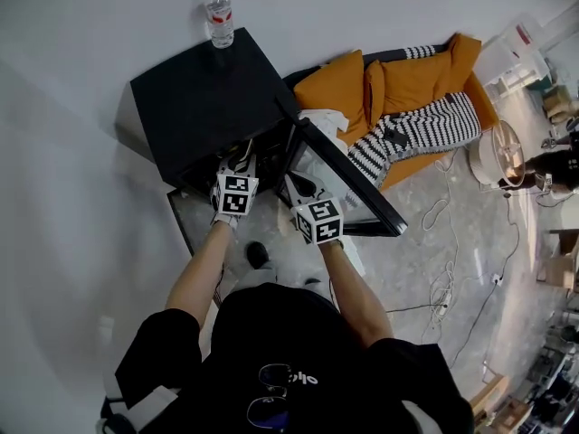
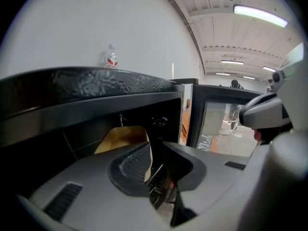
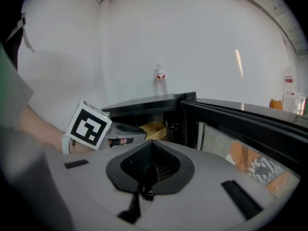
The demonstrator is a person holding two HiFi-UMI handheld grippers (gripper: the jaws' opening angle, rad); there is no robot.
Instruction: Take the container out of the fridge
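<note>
White wall being seen behind a black fridge (image 1: 204,98), its glass door (image 1: 355,186) being shown swung open, left tongs (image 2: 156,167) being held at the opening, jaws apart and empty, tan container (image 2: 122,137) being housed inside beyond them, right tongs (image 3: 151,161) being held closed on nothing.

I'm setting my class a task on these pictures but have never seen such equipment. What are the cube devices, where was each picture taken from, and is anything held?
A person holds a two-jaw gripper in each hand; the patterned cubes are part of those grippers. One picture comes from a camera on the person's head, looking down; the other two from cameras riding on each gripper, looking along its jaws. Both grippers face a black fridge with its door open and a water bottle on top. The left gripper has its jaws apart, facing a tan container inside. The right gripper has its jaws together, empty. Nothing is held.
</note>
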